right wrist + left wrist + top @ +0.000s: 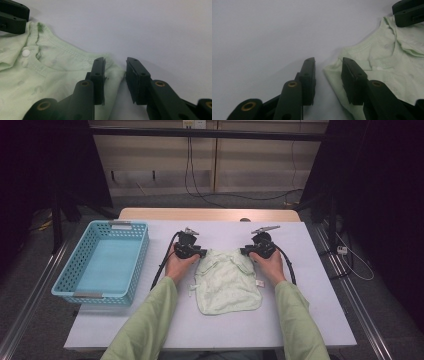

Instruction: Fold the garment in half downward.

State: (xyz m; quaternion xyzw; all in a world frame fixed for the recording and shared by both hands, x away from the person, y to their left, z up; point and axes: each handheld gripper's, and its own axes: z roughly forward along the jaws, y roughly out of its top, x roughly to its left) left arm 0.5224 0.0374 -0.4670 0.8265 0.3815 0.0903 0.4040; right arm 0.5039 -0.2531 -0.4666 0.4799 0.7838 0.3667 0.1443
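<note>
Claws, left gripper [328,66] and right gripper [115,65], parted astride the far corners of the pale green garment [226,281] flat mid-table [310,320], pads not yet pinching; risked closing on one loose layer, slipping off.

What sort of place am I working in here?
Probably a lab or recording studio bench, not a home: a bare white table between dark curtains, loose cables on the floor behind, with a small green garment and a blue basket laid out.

White table [300,320] with pale green garment [227,287] and blue basket [67,285].
</note>
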